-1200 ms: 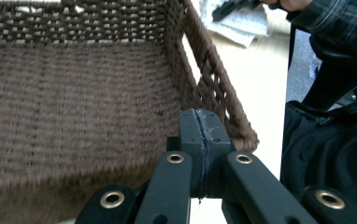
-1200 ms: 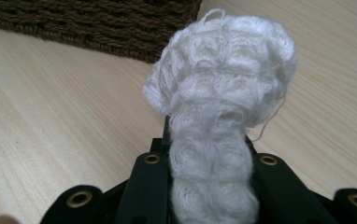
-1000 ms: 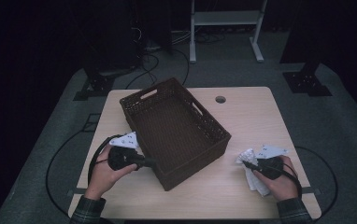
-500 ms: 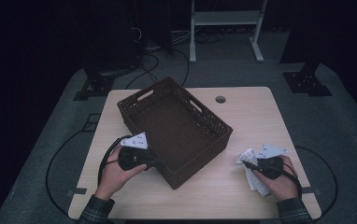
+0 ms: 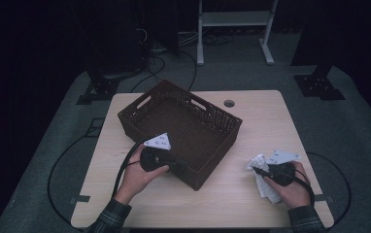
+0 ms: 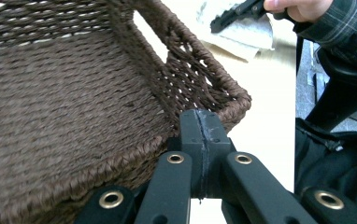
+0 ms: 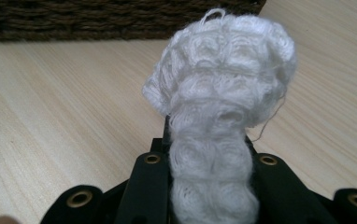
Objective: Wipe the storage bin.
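At the near right corner of the table [image 5: 251,104], a white knitted cloth [image 7: 216,116] sits clamped between the jaws of the right gripper [image 5: 260,171]. In the right gripper view the fabric is pinched into a narrow neck where the jaws squeeze it, then swells into a rounded, fluffy bunch above them, raised off the pale wood. In the high view more of the same cloth trails under that gripper toward the near edge and lies on the tabletop. The person's right hand [image 5: 294,183] wraps the gripper body, with a plaid cuff at the wrist.

Just left of the cloth, separated by a strip of bare wood, stands a dark brown woven basket [image 5: 183,126], turned at an angle to the table's edges, with slot handles cut into its walls. Its inside looks bare in the left gripper view.

The left gripper [image 6: 200,133] has its jaws pressed flat together, with nothing visible between them. Its tips sit at the basket's near rim, close to the corner; whether they touch the weave I cannot tell. The left hand [image 5: 140,170] holds that gripper from the near left side, a cable looping off it across the table.

A small round hole [image 5: 229,103] marks the far edge of the tabletop, behind the basket.
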A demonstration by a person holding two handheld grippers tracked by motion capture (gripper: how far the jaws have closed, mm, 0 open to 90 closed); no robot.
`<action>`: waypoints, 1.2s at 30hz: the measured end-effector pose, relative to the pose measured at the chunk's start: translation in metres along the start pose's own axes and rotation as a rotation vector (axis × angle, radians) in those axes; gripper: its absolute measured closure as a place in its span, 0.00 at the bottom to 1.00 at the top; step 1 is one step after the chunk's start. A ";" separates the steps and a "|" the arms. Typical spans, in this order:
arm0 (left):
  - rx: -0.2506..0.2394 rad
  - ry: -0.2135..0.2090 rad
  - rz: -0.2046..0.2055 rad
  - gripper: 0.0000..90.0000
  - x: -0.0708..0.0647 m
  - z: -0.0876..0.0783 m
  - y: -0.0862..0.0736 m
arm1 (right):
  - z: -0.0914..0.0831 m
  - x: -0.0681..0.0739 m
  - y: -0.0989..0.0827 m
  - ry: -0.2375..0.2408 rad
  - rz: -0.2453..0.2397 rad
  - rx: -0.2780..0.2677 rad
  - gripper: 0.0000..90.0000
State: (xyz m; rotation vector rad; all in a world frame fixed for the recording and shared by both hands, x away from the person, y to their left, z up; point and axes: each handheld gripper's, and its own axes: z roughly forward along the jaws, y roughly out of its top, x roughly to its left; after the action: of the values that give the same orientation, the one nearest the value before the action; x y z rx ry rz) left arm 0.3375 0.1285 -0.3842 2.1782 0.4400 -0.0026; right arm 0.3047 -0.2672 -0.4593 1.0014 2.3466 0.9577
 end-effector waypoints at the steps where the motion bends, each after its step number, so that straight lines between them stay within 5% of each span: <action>1: -0.002 -0.010 -0.003 0.99 0.001 0.003 0.001 | 0.000 0.000 0.000 0.000 0.001 0.000 0.84; 17: -0.017 -0.046 -0.009 1.00 0.020 0.037 0.027 | 0.000 0.000 0.000 0.004 0.002 -0.004 0.84; 32: 0.044 0.002 0.036 0.99 0.030 0.064 0.057 | -0.001 0.001 0.002 0.007 -0.027 -0.009 0.84; 36: 0.026 -0.007 0.015 0.99 0.033 0.069 0.058 | 0.001 -0.001 0.004 0.013 -0.042 -0.010 0.84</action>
State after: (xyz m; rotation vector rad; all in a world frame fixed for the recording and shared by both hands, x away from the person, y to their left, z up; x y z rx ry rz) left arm 0.3976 0.0531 -0.3861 2.2066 0.4216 -0.0082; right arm 0.3075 -0.2657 -0.4570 0.9405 2.3620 0.9614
